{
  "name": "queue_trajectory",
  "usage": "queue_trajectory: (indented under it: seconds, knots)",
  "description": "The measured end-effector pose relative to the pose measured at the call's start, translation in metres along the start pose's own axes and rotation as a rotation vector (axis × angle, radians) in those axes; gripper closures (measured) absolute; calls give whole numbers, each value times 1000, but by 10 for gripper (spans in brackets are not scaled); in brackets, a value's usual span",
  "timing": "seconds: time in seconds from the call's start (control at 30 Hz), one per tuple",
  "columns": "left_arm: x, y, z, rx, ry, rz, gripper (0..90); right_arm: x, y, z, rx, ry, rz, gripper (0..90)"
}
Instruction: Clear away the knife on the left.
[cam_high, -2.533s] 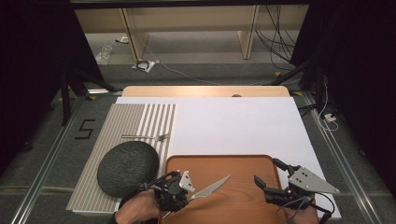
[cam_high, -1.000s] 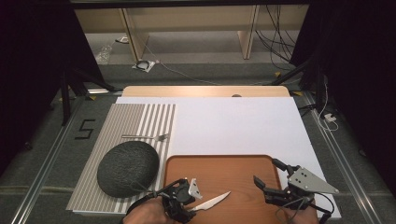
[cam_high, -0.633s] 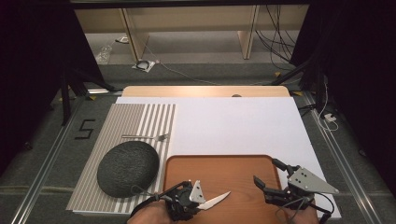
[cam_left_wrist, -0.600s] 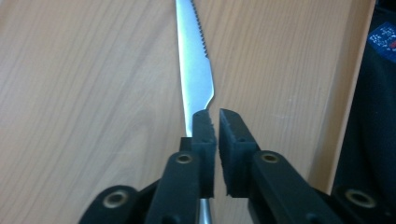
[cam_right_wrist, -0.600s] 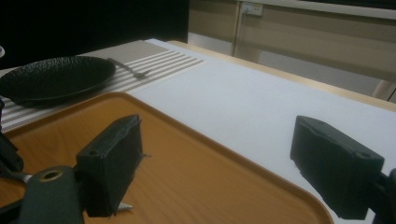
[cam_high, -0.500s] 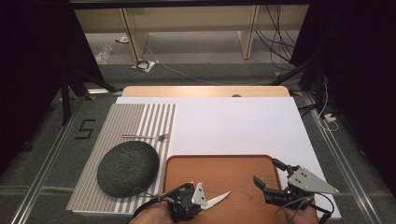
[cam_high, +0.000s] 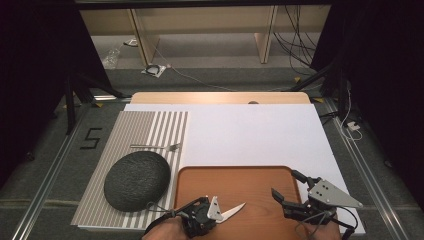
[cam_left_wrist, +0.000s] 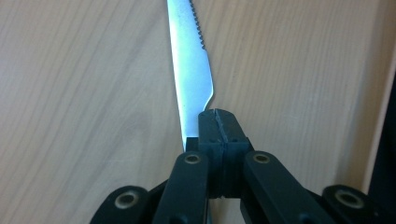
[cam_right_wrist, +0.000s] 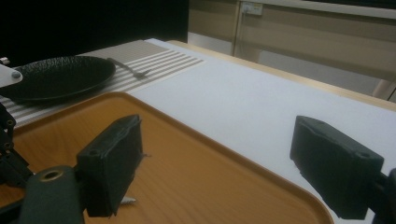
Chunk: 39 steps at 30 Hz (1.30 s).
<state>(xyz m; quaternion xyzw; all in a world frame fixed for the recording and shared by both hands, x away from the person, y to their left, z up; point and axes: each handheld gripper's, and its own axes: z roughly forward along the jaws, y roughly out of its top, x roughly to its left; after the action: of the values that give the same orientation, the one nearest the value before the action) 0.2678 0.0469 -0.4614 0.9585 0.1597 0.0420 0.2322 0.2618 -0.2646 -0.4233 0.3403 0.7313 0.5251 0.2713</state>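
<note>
The table (cam_high: 250, 135) lies under a white sheet, a striped mat (cam_high: 150, 135) on its left part. The wooden tray (cam_high: 235, 182) sits at the near edge, with the dark plate (cam_high: 136, 180) on the mat just left of it and a fork (cam_high: 156, 146) beyond the plate. The right claw (cam_high: 290, 192) hangs over the tray's right end, its jaws spread with nothing between them. The left claw (cam_high: 212, 212) has just clamped its jaws tight on the knife (cam_high: 232, 212), whose serrated blade points out across the tray.
</note>
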Motion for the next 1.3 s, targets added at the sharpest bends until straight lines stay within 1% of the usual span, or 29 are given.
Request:
queue_trajectory:
  seconds: [0.1, 0.2, 0.47, 0.7, 1.3]
  knots:
    - [2, -2, 1, 0, 2, -8, 894, 0, 0, 0, 2, 0, -1, 178]
    - [5, -4, 1, 6, 13, -11, 894, 0, 0, 0, 0, 0, -1, 179]
    - [14, -8, -1, 3, 27, -41, 895, 0, 0, 0, -1, 2, 0, 179]
    - [21, -12, -2, 7, 38, -57, 894, 0, 0, 0, 0, 2, 0, 179]
    - [35, -22, -8, 14, 54, -104, 894, 0, 0, 0, 4, 1, -3, 179]
